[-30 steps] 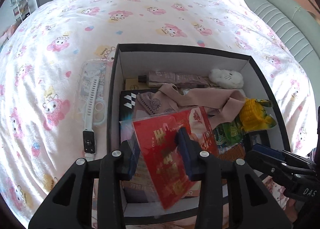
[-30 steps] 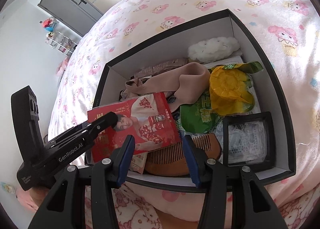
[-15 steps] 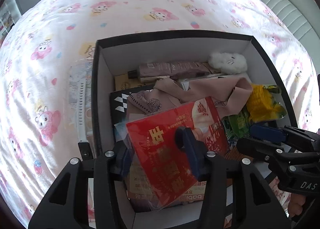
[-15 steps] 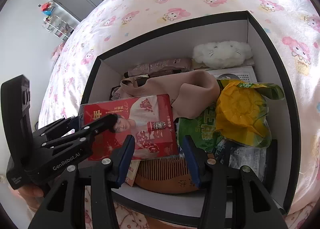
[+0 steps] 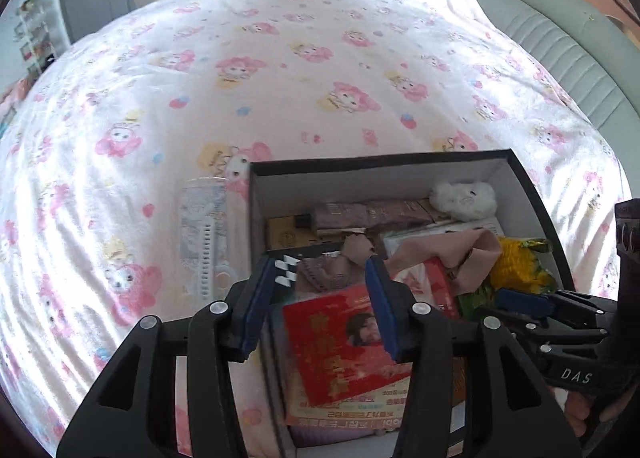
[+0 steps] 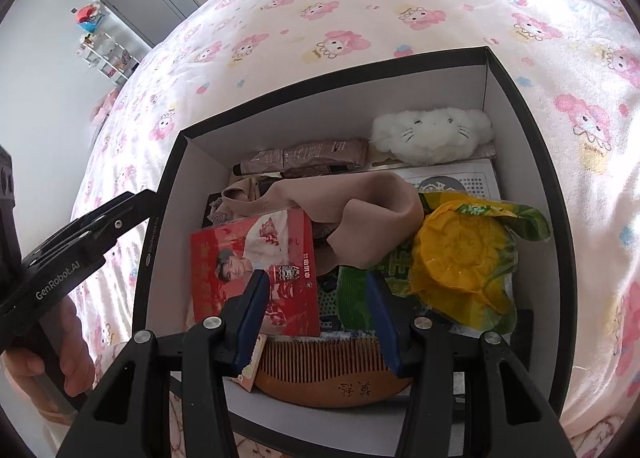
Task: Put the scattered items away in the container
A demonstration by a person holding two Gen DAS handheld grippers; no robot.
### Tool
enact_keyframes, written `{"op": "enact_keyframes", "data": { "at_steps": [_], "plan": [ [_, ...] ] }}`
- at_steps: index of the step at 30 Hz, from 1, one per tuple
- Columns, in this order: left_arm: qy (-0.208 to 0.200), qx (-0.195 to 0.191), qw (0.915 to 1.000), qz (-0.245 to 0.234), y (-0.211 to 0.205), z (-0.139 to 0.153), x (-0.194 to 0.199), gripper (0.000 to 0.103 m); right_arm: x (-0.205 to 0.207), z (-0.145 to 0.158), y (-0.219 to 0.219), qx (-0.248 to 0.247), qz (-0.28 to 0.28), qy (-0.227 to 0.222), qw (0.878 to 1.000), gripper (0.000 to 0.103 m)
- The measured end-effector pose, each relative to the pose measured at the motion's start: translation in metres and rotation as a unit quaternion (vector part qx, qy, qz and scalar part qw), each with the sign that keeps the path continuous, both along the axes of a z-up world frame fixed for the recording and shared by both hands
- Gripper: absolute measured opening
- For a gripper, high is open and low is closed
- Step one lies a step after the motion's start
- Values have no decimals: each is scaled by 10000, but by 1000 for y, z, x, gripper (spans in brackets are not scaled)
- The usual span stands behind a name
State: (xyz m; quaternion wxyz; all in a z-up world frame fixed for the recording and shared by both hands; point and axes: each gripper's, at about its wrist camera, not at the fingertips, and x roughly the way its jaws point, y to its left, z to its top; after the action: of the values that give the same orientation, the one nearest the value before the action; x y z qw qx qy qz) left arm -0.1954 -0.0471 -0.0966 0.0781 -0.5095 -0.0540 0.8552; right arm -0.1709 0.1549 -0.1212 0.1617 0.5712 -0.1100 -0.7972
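Note:
A black box with white inner walls (image 5: 360,177) (image 6: 320,97) sits on the bed, full of items. A red packet (image 5: 340,342) (image 6: 256,258) lies flat on top inside it. My left gripper (image 5: 320,298) is open and empty above the packet and the box's left wall. My right gripper (image 6: 316,314) is open and empty above the box's near side, over a wooden comb (image 6: 332,370). A white watch in a clear sleeve (image 5: 204,246) lies on the bed just left of the box.
The box also holds a white plush (image 6: 432,129), a beige stocking (image 6: 360,209), a yellow-green snack bag (image 6: 460,254) and a brown tube (image 6: 308,155). The pink patterned bedspread (image 5: 280,77) surrounds the box. A grey headboard (image 5: 560,41) lies to the right.
My left gripper has opened and let go of the red packet, which now lies in the box. The left gripper has lifted and drawn back. The right gripper has moved in closer over the box.

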Motion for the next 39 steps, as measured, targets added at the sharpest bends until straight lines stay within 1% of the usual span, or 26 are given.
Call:
{"op": "enact_keyframes", "data": {
  "at_steps": [1, 2, 4, 6, 7, 9, 11, 13, 14, 17, 19, 21, 22, 24, 26, 27, 28, 30, 33, 34, 36, 37, 38, 39],
  "plan": [
    [-188, 192, 9996, -103, 5, -8, -8, 47, 1, -1, -1, -7, 1, -18, 10000, 46],
    [-391, 293, 9987, -145, 10, -17, -16, 47, 2, -2, -2, -10, -13, -41, 10000, 46],
    [-654, 304, 9972, -171, 20, -32, -26, 47, 5, -3, 0, -38, -62, -71, 9999, 46],
    [-724, 182, 9971, -135, 30, -41, -31, 46, 9, -1, 5, -11, -140, -79, 9999, 46],
    [-773, 194, 9968, -106, 31, -46, -33, 46, 12, 3, 7, 16, -166, -17, 9999, 46],
    [-924, 415, 9948, -41, 29, -55, -34, 46, 18, 11, 14, 60, -209, 150, 9997, 46],
    [-1037, 657, 9924, -32, 28, -62, -30, 46, 21, 15, 20, 110, -329, 210, 9992, 46],
    [-1037, 710, 9919, -159, 30, -61, -23, 45, 20, 13, 24, 148, -427, 181, 9988, 46],
    [-1054, 813, 9908, -237, 31, -59, -18, 44, 19, 10, 25, 174, -464, 113, 9987, 46],
    [-1102, 1266, 9848, -456, 28, -54, -7, 44, 18, 4, 20, 137, -418, 9, 9990, 46],
    [-1060, 1493, 9822, -419, 21, -51, -2, 44, 19, 1, 12, 83, -295, -20, 9995, 46],
    [-908, 1397, 9858, -229, 14, -47, -1, 44, 19, 0, 4, 99, -162, -37, 9998, 46],
    [-860, 1407, 9861, -178, 12, -45, 0, 38, 19, -1, 1, 120, -109, -53, 9999, 46],
    [-862, 1463, 9853, -186, 14, -43, -1, 39, 17, -4, -6, 165, -77, -100, 9998, 46],
    [-847, 1255, 9883, -206, 22, -44, -1, 41, 15, -6, -13, 201, -47, -132, 9997, 46],
    [-879, 1210, 9885, -228, 25, -46, -2, 41, 15, -8, -16, 203, -22, -158, 9997, 46],
    [-938, 1245, 9875, -255, 28, -48, -2, 41, 14, -10, -19, 220, -2, -193, 9996, 46],
    [-1073, 1394, 9840, -295, 28, -52, -4, 41, 16, -11, -23, 309, 36, -177, 9994, 46],
    [-1302, 1679, 9761, -449, 25, -61, -5, 41, 19, -9, -25, 741, 41, -14, 9972, 46],
    [-1361, 1794, 9729, -521, 26, -62, -5, 43, 20, -8, -24, 873, 27, 23, 9962, 46],
    [-1510, 2220, 9608, -694, 27, -65, -3, 44, 21, -7, -20, 982, -30, 60, 9951, 46],
    [-1496, 2333, 9582, -710, 25, -64, 0, 44, 22, -6, -17, 998, -50, 67, 9950, 46],
    [-1397, 2292, 9612, -637, 24, -61, 1, 44, 22, -5, -14, 1017, -69, 79, 9948, 46],
    [-1277, 2126, 9672, -554, 23, -57, 2, 44, 22, -4, -12, 1041, -93, 97, 9945, 46]
  ]
}}
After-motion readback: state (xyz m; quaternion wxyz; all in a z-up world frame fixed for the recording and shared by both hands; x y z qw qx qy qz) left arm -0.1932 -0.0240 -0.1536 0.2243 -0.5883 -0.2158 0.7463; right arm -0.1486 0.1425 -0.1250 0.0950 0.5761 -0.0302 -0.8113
